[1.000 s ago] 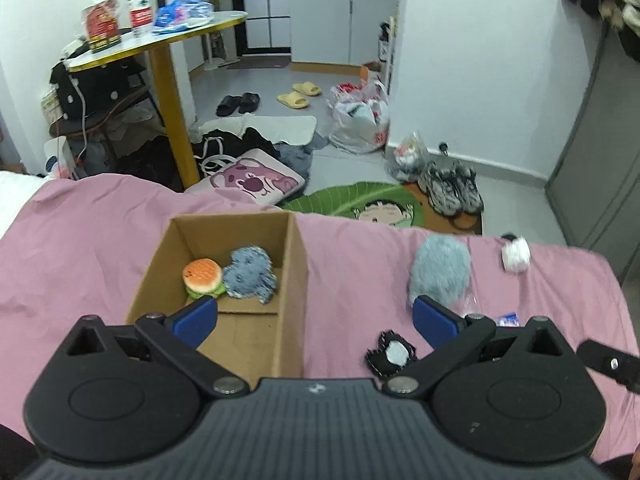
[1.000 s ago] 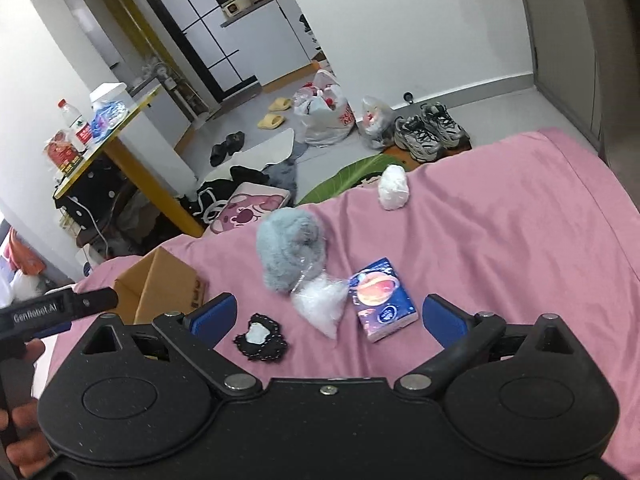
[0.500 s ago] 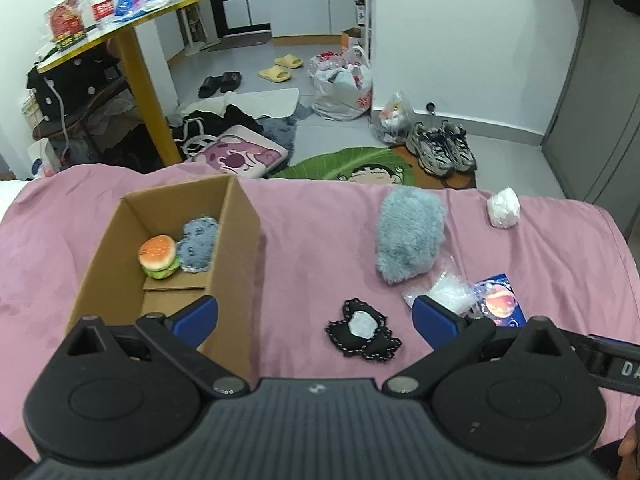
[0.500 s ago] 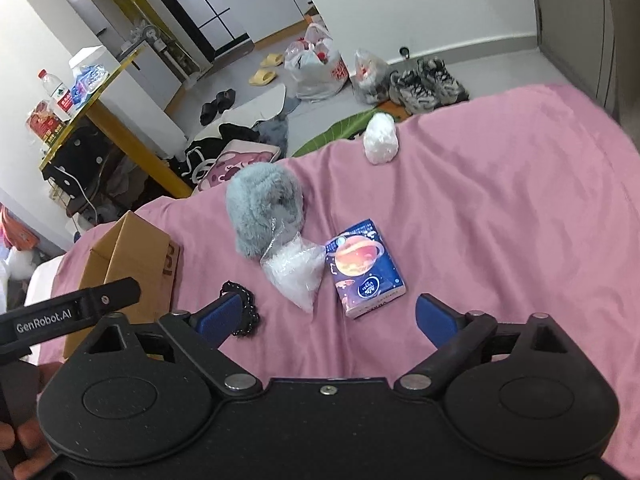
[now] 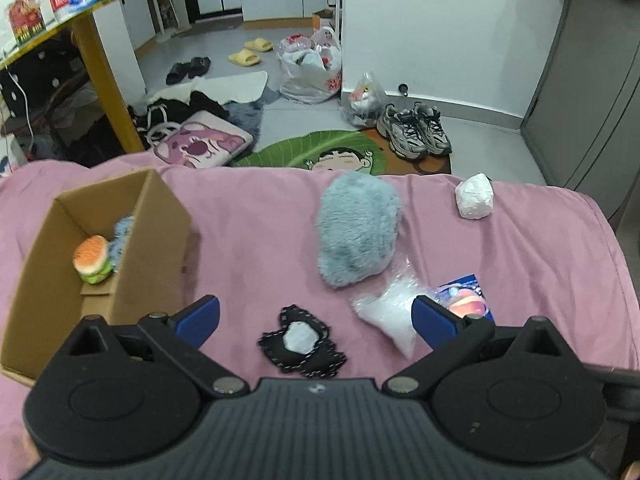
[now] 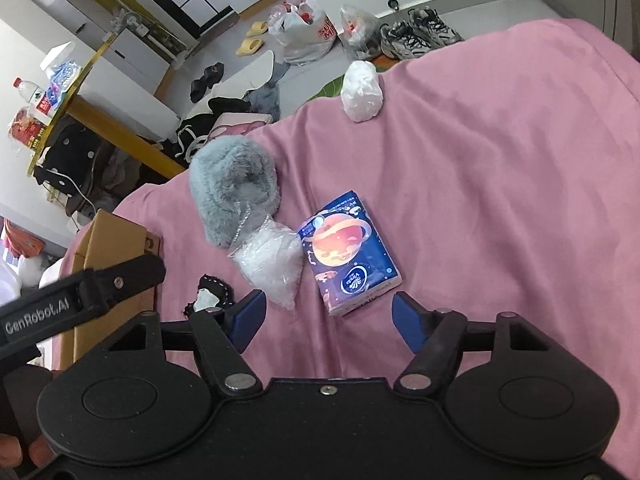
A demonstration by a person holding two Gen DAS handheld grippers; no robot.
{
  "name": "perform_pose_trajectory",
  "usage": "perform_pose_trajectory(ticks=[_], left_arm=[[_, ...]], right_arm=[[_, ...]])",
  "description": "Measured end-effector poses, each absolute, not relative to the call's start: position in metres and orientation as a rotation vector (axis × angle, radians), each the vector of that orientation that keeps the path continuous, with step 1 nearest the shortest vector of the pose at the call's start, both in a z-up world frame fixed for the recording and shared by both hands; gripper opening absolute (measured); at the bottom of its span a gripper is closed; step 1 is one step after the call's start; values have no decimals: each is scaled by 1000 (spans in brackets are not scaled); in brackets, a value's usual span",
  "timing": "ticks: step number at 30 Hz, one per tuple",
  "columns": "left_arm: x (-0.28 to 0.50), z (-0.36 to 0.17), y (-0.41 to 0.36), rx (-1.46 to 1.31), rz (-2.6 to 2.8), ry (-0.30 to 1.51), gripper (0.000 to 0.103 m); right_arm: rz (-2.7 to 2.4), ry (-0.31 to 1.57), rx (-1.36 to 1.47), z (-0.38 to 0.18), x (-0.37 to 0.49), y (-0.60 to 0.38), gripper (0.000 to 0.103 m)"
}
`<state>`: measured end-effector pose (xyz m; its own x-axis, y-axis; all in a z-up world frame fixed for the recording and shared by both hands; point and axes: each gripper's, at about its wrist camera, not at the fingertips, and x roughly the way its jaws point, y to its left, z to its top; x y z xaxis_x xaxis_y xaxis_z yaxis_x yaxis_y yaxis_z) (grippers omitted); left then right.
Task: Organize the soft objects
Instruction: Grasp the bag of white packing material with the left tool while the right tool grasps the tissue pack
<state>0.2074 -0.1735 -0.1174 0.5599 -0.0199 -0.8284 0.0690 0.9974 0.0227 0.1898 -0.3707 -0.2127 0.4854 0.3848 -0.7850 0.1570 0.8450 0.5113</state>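
On the pink bedspread (image 5: 260,220) a cardboard box (image 5: 152,248) holds a burger plush (image 5: 93,259) and a blue-grey plush (image 5: 122,232). Right of the box lie a black patch toy (image 5: 301,339), a fluffy grey-blue plush (image 5: 358,228), a clear bag of white stuffing (image 5: 390,316), a blue tissue pack (image 6: 349,252) and a white wad (image 5: 474,196). My left gripper (image 5: 316,318) is open just above the black patch. My right gripper (image 6: 326,318) hovers at the near end of the tissue pack; its jaws are closing, with nothing pressed between them.
Beyond the bed's far edge lie a green leaf rug (image 5: 320,152), sneakers (image 5: 414,128), plastic bags (image 5: 312,68), slippers and a pink cushion (image 5: 202,145). A yellow-legged table (image 5: 96,60) with bottles stands at the back left. A grey wardrobe (image 5: 592,80) is on the right.
Both grippers have sunk towards the bed. The left one has shifted right, from over the box to over the black patch. The right one's jaws have narrowed near the tissue pack.
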Motion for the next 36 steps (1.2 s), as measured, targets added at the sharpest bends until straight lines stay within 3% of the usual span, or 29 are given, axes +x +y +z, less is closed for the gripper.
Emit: perform_pose_trajectory(ticks=[13, 21, 27, 28, 31, 36], left_arm=[[238, -154, -193, 10, -90, 1042, 100], [255, -173, -196, -50, -97, 1089, 88], [259, -186, -193, -104, -116, 1122, 88], [260, -187, -192, -116, -118, 1131, 88], [262, -191, -190, -150, -132, 1162, 88], [262, -201, -192, -195, -153, 1195, 88]], right_arm=[[139, 1100, 459, -227, 205, -363, 69], [127, 1105, 467, -236, 212, -364, 63], [131, 1094, 472, -238, 216, -364, 64], [130, 1089, 473, -238, 216, -364, 63], [99, 1082, 499, -239, 215, -371, 46], [82, 1072, 529, -238, 211, -378, 39]])
